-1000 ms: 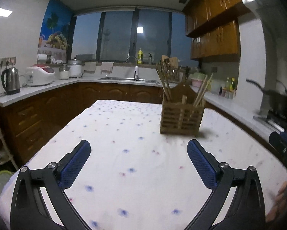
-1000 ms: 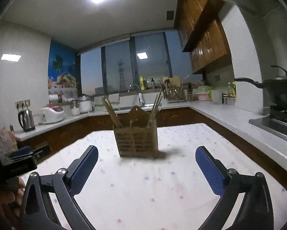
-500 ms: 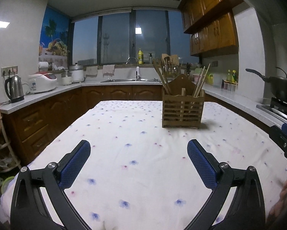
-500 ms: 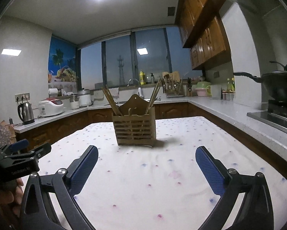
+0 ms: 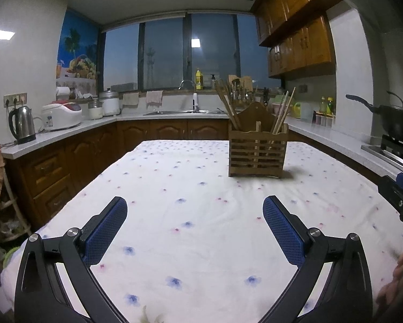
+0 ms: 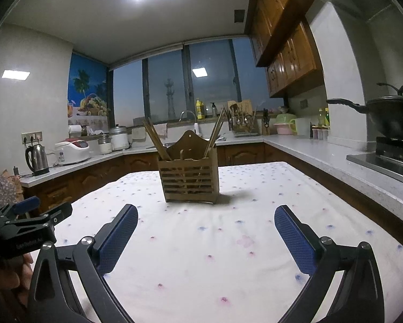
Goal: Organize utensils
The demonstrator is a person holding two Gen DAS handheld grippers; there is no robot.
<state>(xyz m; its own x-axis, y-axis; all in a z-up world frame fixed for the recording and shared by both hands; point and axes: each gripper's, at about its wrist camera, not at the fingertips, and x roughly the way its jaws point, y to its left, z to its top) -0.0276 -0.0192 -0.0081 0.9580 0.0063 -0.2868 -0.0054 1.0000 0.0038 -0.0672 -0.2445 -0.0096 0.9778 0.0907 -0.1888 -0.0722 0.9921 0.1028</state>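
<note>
A slatted wooden utensil holder [image 5: 256, 152] stands upright on the table with the flowered white cloth [image 5: 190, 215]. Wooden chopsticks [image 5: 229, 110] lean out of its left and right compartments. It also shows in the right wrist view [image 6: 189, 179], with chopsticks [image 6: 154, 138] in it. My left gripper [image 5: 194, 216] is open and empty, low over the cloth, short of the holder. My right gripper [image 6: 205, 224] is open and empty, facing the holder from the table's near side. Each gripper shows at the edge of the other's view.
Counters run along the left, back and right walls, with a kettle [image 5: 22, 125], a rice cooker [image 5: 61, 115], a sink [image 5: 182, 111] and a second utensil rack [image 6: 241, 127]. A black wok [image 6: 389, 117] sits on the stove at the right.
Both views have tilted and steadied, so the holder now sits level and a little lower in each frame. Both grippers stay open and empty.
</note>
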